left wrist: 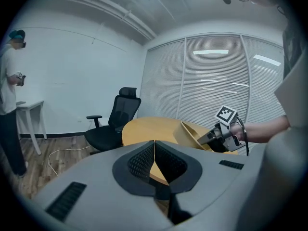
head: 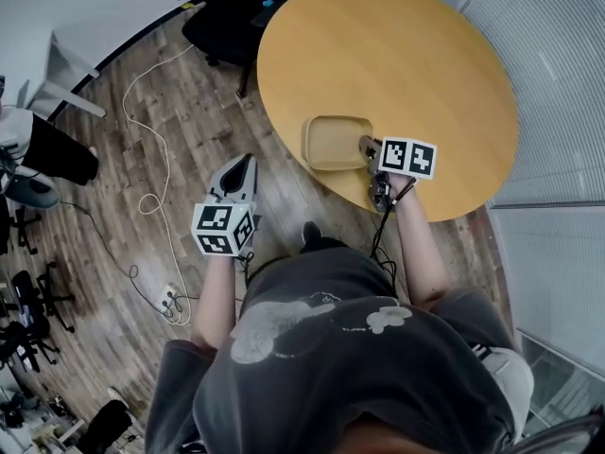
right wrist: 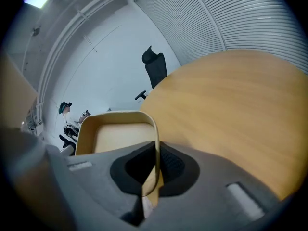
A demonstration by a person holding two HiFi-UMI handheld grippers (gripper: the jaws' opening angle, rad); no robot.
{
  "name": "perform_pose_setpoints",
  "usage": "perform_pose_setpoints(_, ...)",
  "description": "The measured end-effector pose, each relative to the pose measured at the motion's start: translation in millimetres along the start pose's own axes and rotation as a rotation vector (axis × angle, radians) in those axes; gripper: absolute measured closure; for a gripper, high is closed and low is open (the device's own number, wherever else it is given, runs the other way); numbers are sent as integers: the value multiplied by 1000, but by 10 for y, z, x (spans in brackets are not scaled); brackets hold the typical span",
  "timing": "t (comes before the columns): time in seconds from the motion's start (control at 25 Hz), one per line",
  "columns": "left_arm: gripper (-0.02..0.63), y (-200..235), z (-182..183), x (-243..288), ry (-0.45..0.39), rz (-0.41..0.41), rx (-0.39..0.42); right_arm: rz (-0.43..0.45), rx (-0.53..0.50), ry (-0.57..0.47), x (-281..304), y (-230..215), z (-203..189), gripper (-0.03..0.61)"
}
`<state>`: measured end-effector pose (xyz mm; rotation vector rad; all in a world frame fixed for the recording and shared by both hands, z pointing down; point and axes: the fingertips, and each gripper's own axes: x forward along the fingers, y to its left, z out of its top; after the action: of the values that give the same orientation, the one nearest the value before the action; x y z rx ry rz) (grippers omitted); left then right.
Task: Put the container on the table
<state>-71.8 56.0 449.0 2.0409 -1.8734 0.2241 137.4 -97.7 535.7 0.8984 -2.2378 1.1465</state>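
Note:
A shallow tan container point(head: 336, 142) hangs over the near left part of the round wooden table point(head: 425, 55). My right gripper point(head: 368, 147) is shut on its right rim, and in the right gripper view the thin rim point(right wrist: 155, 148) is pinched between the pads of that gripper point(right wrist: 155, 163), with the container's inside point(right wrist: 118, 134) empty. My left gripper point(head: 247, 165) is over the wood floor left of the table, shut with nothing in it. In the left gripper view the pads of this gripper point(left wrist: 154, 154) meet, and the container point(left wrist: 191, 133) shows tilted beyond them.
A black office chair point(head: 225, 19) stands at the table's far left side. A white cable point(head: 156, 159) loops across the floor. A person point(left wrist: 8, 95) stands by a small white table point(left wrist: 30, 106) at the far wall. Window blinds point(head: 558, 74) run along the right.

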Motion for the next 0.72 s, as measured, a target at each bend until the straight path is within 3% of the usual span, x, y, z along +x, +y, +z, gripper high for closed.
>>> perform_pose_setpoints(0.4,609,66,46,355,4,27,-9,28,-12,15,258,-146,277,577)
perform_pose_setpoints(0.72,609,265,153,667,0,-3,1,18,18,-5,427,-173,406,577)
